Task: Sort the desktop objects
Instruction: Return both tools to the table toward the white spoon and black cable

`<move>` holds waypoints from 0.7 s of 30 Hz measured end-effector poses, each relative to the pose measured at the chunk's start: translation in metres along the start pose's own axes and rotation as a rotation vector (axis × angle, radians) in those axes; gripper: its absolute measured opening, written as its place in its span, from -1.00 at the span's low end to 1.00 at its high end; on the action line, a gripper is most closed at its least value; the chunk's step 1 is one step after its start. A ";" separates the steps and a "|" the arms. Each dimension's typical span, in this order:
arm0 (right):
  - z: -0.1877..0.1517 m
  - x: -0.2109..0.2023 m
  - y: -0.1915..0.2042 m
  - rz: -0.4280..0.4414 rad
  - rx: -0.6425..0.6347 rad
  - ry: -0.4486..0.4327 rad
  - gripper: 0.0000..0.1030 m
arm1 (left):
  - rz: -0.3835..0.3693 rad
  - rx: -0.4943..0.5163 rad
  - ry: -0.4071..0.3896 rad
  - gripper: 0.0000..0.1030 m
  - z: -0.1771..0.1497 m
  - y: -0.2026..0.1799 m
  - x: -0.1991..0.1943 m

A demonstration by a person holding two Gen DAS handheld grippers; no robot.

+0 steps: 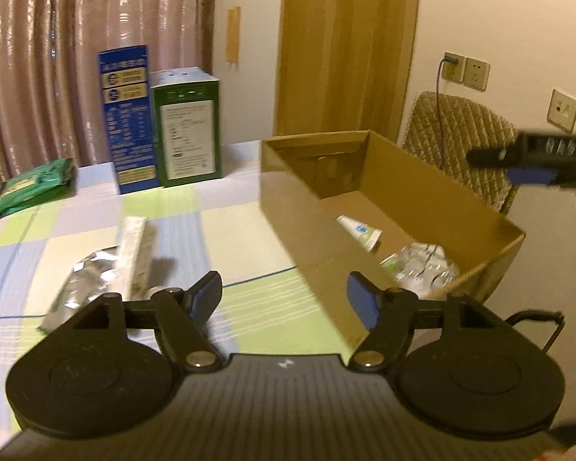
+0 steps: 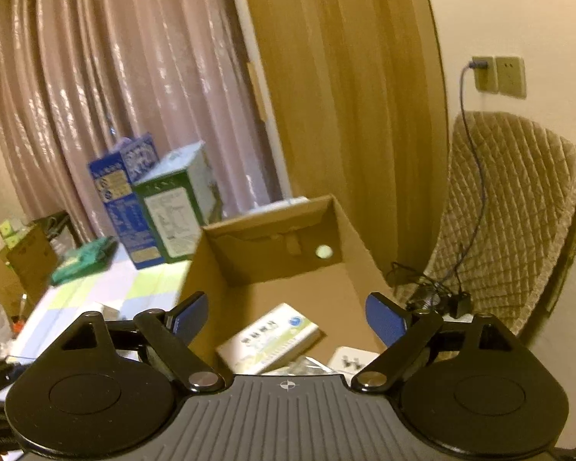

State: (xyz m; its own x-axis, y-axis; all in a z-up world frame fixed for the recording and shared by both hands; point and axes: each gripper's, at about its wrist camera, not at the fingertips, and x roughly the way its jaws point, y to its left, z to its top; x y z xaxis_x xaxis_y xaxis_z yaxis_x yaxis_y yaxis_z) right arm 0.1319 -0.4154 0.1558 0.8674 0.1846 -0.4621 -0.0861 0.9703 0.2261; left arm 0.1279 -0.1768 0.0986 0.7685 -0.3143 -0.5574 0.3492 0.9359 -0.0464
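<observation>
Left wrist view: my left gripper [image 1: 284,297] is hanging over the checked tablecloth [image 1: 226,211] with jaws apart, nothing between the blue pads. The cardboard box [image 1: 288,207] is sitting just right of centre, holding a white-and-green tube [image 1: 359,230] and a crinkled clear packet [image 1: 422,265]. Left of the box, a silver foil pouch [image 1: 82,284] and a long white carton [image 1: 134,253] are lying on the cloth. My right gripper [image 1: 526,161] is showing at the right edge, blurred. Right wrist view: my right gripper [image 2: 286,317] is hovering above the open box [image 2: 226,269], jaws spread wide and empty. A white-green carton [image 2: 268,338] is lying inside on the box floor, directly below the pads.
</observation>
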 end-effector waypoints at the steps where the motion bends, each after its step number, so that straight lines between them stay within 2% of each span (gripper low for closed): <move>1: 0.001 -0.004 0.006 0.011 -0.003 -0.009 0.74 | 0.012 -0.002 0.002 0.32 -0.004 0.005 -0.006; 6: 0.002 -0.018 0.044 0.075 -0.030 -0.035 0.84 | 0.078 -0.014 0.022 0.42 -0.027 0.036 -0.032; 12: -0.011 -0.023 0.098 0.174 -0.075 -0.020 0.89 | 0.159 -0.033 0.045 0.50 -0.053 0.076 -0.058; 18: -0.045 -0.007 0.158 0.270 -0.198 0.055 0.88 | 0.197 -0.059 0.065 0.50 -0.069 0.111 -0.072; 21: -0.064 0.006 0.179 0.290 -0.239 0.104 0.87 | 0.208 -0.065 0.075 0.50 -0.076 0.123 -0.074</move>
State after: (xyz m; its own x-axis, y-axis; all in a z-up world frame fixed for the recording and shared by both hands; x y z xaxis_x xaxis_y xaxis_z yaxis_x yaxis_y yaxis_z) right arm 0.0905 -0.2308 0.1381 0.7368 0.4593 -0.4961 -0.4429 0.8823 0.1592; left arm 0.0736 -0.0260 0.0706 0.7773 -0.1028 -0.6207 0.1502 0.9884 0.0244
